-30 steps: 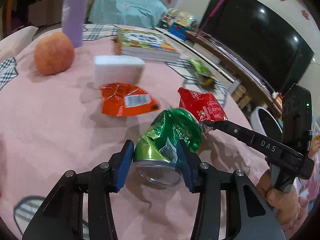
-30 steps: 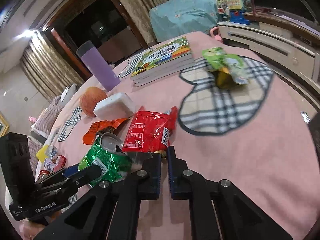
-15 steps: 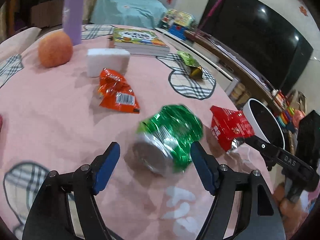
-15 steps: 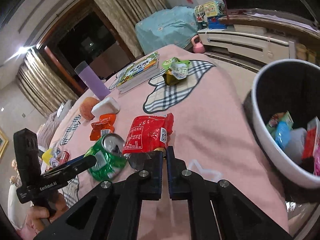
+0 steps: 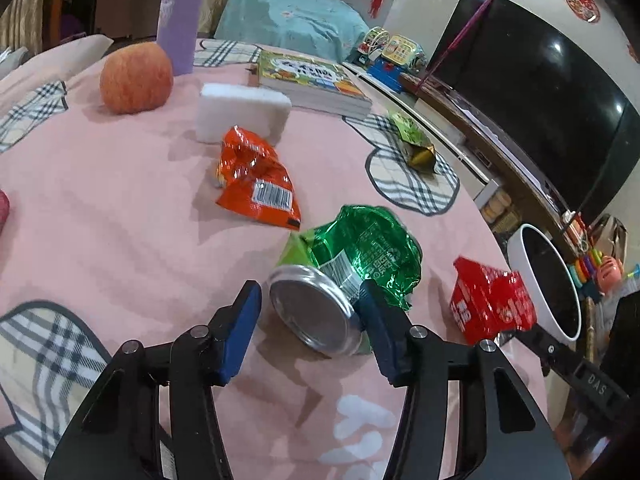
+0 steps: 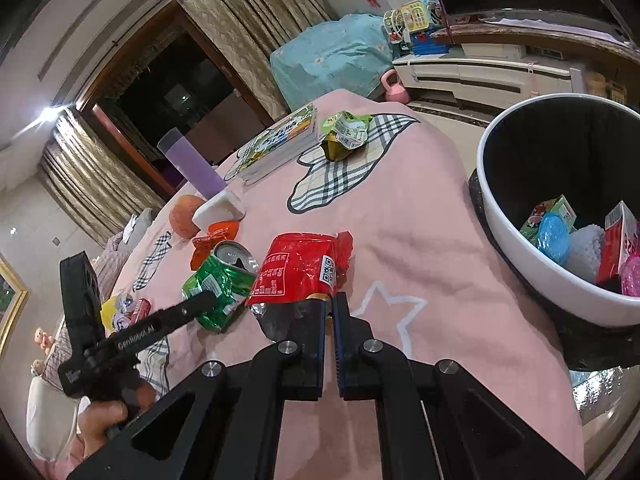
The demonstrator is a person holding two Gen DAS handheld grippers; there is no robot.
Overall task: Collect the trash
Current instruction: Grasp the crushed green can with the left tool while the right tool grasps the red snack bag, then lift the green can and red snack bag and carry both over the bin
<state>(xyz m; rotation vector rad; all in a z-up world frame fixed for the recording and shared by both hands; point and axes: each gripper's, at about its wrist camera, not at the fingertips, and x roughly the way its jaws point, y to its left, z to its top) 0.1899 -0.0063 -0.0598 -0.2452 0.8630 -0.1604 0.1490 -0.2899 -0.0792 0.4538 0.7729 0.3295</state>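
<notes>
A crushed green can (image 5: pixel 352 272) lies on the pink tablecloth between the fingers of my left gripper (image 5: pixel 310 320). The jaws are open; the right pad touches the can and the left pad stands clear. The can also shows in the right wrist view (image 6: pixel 218 284). My right gripper (image 6: pixel 329 312) is shut on the edge of a red snack bag (image 6: pixel 300 270), held above the table near a white trash bin (image 6: pixel 504 216). The bag (image 5: pixel 490 304) and bin (image 5: pixel 532 280) also show in the left wrist view. An orange wrapper (image 5: pixel 256 184) and a green pouch (image 5: pixel 414 144) lie farther back.
An apple (image 5: pixel 136 78), a white sponge block (image 5: pixel 242 112), a stack of books (image 5: pixel 312 84) and a purple bottle (image 5: pixel 178 16) stand at the back of the table. The bin holds several pieces of trash (image 6: pixel 560 236). The table edge runs next to the bin.
My left gripper had let go of the can, and its jaws have now narrowed around it again. My right gripper carried the red bag toward the bin.
</notes>
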